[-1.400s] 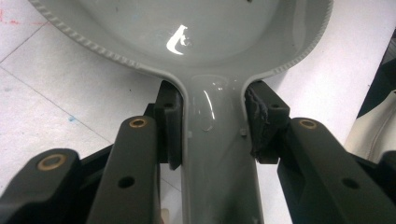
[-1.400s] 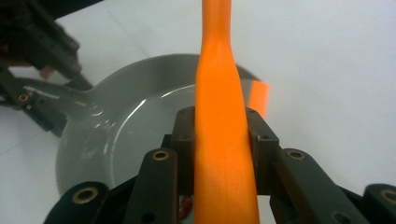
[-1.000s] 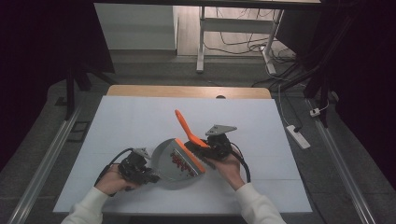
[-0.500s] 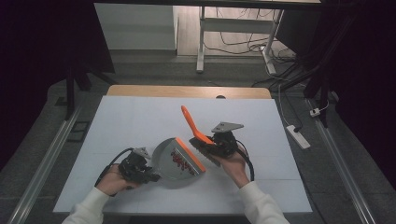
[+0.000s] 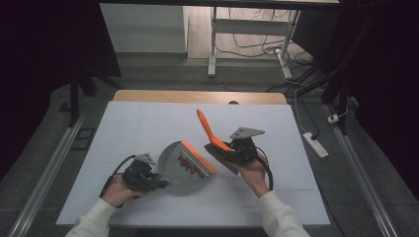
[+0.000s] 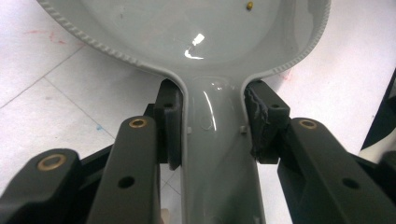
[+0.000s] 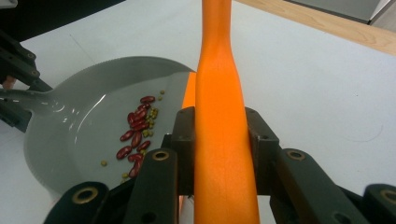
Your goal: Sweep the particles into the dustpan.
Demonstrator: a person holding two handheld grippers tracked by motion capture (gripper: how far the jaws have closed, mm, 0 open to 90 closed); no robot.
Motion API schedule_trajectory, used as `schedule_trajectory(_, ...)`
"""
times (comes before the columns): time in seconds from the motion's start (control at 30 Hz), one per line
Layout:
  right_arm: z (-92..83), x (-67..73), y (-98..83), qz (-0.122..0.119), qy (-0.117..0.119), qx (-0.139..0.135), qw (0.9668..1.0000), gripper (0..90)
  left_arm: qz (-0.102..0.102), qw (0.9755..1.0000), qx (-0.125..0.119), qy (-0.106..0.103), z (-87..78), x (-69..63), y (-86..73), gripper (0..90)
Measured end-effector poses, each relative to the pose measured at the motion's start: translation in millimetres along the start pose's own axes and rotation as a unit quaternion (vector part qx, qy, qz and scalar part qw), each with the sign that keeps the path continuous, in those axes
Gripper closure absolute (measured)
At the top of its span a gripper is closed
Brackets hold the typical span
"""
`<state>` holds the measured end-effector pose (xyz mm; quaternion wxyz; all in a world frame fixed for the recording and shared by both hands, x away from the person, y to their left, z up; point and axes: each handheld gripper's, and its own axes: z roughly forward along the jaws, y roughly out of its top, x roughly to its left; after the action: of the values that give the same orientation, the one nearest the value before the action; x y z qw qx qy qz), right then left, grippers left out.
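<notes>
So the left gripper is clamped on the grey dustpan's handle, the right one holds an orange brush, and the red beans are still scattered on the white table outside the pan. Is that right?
Not quite. The red beans lie inside the grey dustpan, not on the table, as the right gripper view shows. The rest holds: the left gripper clamps the pan's handle, and the right gripper holds the orange brush.

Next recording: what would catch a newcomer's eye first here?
The orange brush stands out, its handle slanting up from the right hand-held gripper near the middle of the white table. Beside it, the left hand-held gripper clamps the handle of a grey dustpan, which holds a cluster of red beans and small yellowish grains.
</notes>
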<state>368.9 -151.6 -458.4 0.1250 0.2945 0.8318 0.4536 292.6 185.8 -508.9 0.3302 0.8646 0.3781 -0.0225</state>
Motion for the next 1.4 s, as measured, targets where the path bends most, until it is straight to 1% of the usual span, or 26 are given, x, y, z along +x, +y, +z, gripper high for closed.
schedule_trajectory(0.17,-6.0,-2.3,0.0,-0.002,0.000,-0.003,1.0000,70.0,-0.016,0.9997,-0.014,0.010,-3.8,0.5,-1.6,61.1)
schedule_trajectory(0.33,-11.0,-4.0,-1.1,-0.003,0.001,-0.002,1.0000,70.0,-0.026,0.9992,-0.027,0.016,-7.4,-0.2,-3.1,61.1)
schedule_trajectory(0.57,-19.4,-7.6,-2.2,-0.006,0.001,-0.005,1.0000,70.0,-0.036,0.9982,-0.044,0.018,-11.5,-1.0,-4.6,61.0)
schedule_trajectory(0.63,-21.3,-9.2,-2.7,-0.002,0.001,-0.005,1.0000,70.0,-0.039,0.9979,-0.048,0.020,-13.0,-1.0,-5.3,61.0)
schedule_trajectory(0.7,-23.2,-10.7,-3.4,-0.001,0.000,-0.004,1.0000,70.0,-0.046,0.9972,-0.055,0.024,-14.3,-1.0,-6.3,61.0)
schedule_trajectory(0.73,-24.2,-11.1,-3.9,0.000,0.000,-0.004,1.0000,70.0,-0.045,0.9971,-0.055,0.027,-15.0,-0.7,-6.8,61.0)
schedule_trajectory(0.77,-24.8,-11.4,-4.3,0.001,0.001,-0.004,1.0000,70.0,-0.050,0.9965,-0.059,0.033,-15.4,-1.2,-7.3,61.0)
schedule_trajectory(0.83,-26.2,-12.1,-5.3,-0.001,0.000,-0.002,1.0000,70.0,-0.056,0.9957,-0.064,0.038,-15.9,-1.4,-8.1,61.0)
schedule_trajectory(0.97,-26.8,-13.5,-7.2,0.000,0.000,0.002,1.0000,69.9,-0.063,0.9947,-0.070,0.041,-16.2,-1.9,-10.3,60.9)
schedule_trajectory(1.13,-29.2,-14.5,-9.4,-0.004,0.003,0.007,1.0000,69.9,-0.075,0.9927,-0.083,0.043,-18.4,-3.8,-14.3,60.9)
schedule_trajectory(1.4,-34.7,-18.2,-11.9,-0.002,0.001,0.005,1.0000,69.9,-0.084,0.9909,-0.094,0.048,-21.6,-5.2,-19.4,60.9)
